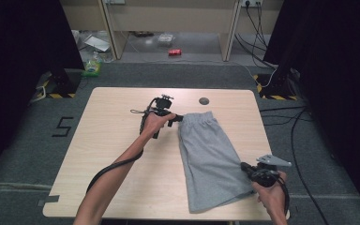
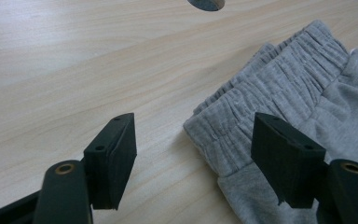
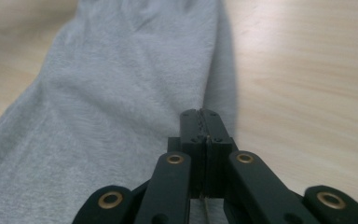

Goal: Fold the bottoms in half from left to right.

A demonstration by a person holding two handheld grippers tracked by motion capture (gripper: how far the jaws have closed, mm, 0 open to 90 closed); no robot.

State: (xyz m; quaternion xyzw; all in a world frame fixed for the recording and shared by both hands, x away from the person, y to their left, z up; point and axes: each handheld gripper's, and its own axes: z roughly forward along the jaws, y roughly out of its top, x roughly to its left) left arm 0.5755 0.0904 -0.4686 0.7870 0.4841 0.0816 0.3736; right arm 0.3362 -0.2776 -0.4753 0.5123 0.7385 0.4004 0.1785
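Between the left tool's (image 2: 193,158) jaws lie grey shorts (image 2: 279,98).

The shorts (image 1: 209,154) were plain light grey, their ribbed waistband (image 2: 279,88) the same grey between the black fingers (image 2: 114,154) of the left gripper (image 2: 196,158). The table (image 1: 122,140) was pale wood with fine grain. The right gripper (image 3: 204,126) was black with brass-coloured rivets.

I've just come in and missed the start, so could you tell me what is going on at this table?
A person is handling grey shorts lying folded on the wooden table. The left gripper hangs open over the corner of the elastic waistband, not gripping it. The right gripper is shut at the shorts' hem edge; whether cloth is pinched between its fingers is unclear.
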